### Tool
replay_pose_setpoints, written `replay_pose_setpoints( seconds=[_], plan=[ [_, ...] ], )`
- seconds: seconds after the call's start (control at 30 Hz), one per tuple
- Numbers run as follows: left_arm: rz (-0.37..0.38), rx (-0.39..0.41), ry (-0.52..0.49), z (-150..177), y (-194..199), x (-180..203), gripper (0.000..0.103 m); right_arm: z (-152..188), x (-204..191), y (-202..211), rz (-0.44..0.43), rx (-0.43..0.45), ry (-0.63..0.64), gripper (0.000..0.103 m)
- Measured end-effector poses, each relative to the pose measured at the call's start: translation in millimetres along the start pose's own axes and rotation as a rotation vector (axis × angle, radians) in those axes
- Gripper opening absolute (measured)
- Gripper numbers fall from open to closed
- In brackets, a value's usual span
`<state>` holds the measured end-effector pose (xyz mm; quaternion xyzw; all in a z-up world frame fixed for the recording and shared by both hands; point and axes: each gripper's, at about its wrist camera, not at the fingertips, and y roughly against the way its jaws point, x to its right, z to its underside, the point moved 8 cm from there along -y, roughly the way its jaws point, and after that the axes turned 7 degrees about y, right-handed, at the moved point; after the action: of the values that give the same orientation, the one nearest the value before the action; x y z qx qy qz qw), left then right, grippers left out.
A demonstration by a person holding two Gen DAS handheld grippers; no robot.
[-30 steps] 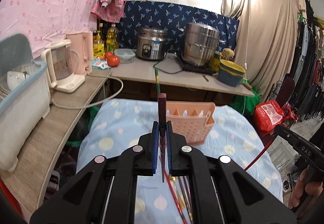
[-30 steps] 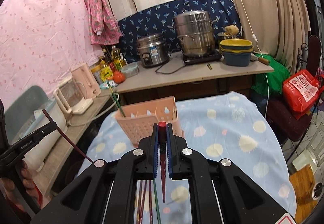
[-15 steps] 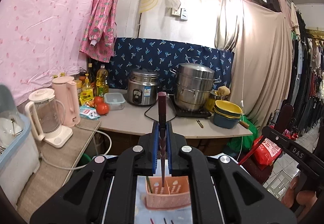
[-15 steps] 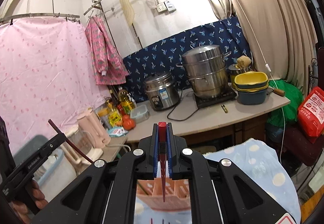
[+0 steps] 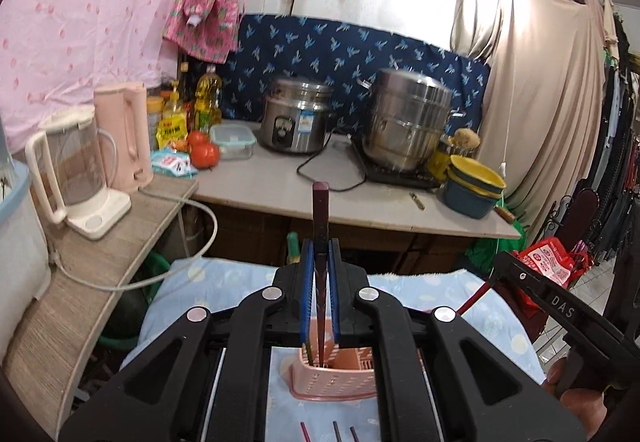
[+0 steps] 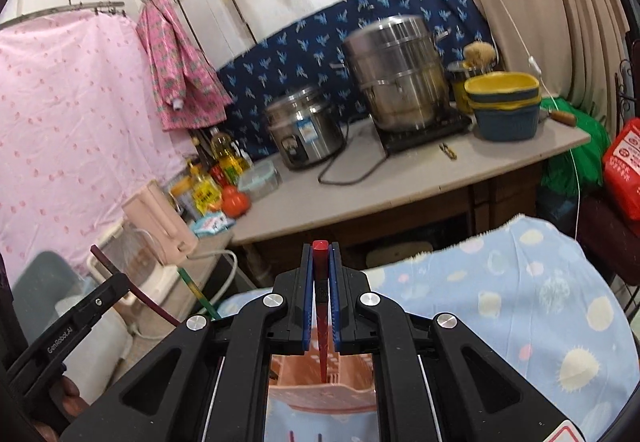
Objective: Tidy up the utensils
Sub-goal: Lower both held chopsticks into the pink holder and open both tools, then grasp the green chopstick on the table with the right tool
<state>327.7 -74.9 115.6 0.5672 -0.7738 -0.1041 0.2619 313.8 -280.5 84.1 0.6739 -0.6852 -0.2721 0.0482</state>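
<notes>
In the left wrist view my left gripper (image 5: 320, 247) is shut on a dark maroon chopstick (image 5: 320, 202) held upright. Its lower tip points into the pink slotted basket (image 5: 340, 382) just below the fingers. A green chopstick (image 5: 293, 247) stands in that basket. In the right wrist view my right gripper (image 6: 320, 252) is shut on a red chopstick (image 6: 320, 266), with its tip over the same basket (image 6: 324, 396). Each view shows the other gripper at its side: the right gripper (image 5: 532, 288) with the red chopstick, the left gripper (image 6: 96, 302) with the maroon chopstick. Three loose chopsticks (image 5: 336, 432) lie on the cloth nearer to me.
The basket stands on a table with a blue dotted cloth (image 6: 520, 302). Behind it is a counter (image 5: 360, 202) with a rice cooker (image 5: 296, 126), a steel steamer pot (image 5: 404, 126), stacked bowls (image 5: 474, 182) and tomatoes (image 5: 204, 154). A blender jug (image 5: 76, 170) and pink kettle (image 5: 124, 134) stand left.
Both grippers have moved forward to the basket, each still gripping its chopstick. The basket went from ahead of the fingers to right beneath them, and the loose chopsticks now lie behind the tips.
</notes>
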Motion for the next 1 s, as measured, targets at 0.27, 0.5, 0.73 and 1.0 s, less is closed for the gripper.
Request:
replay_pose_setpoints(
  seconds=[0.27, 0.5, 0.73, 1.0],
  plan=[
    [-0.069, -0.018, 0.027, 26, -5, -19, 0.040, 18, 15, 10, 0.052, -0.006, 0.004, 0.040],
    [-0.087, -0.026, 0.028, 38, 11, -22, 0.041, 31, 12, 38, 0.053, -0.009, 0.032, 0.042],
    [-0.089, -0.053, 0.020, 58, 31, -18, 0.041, 63, 1, 65, 0.037, -0.054, 0.080, 0.042],
    [-0.093, -0.116, 0.014, 99, 52, -16, 0.042, 112, -5, 92, 0.038, -0.118, 0.136, 0.042]
  ],
)
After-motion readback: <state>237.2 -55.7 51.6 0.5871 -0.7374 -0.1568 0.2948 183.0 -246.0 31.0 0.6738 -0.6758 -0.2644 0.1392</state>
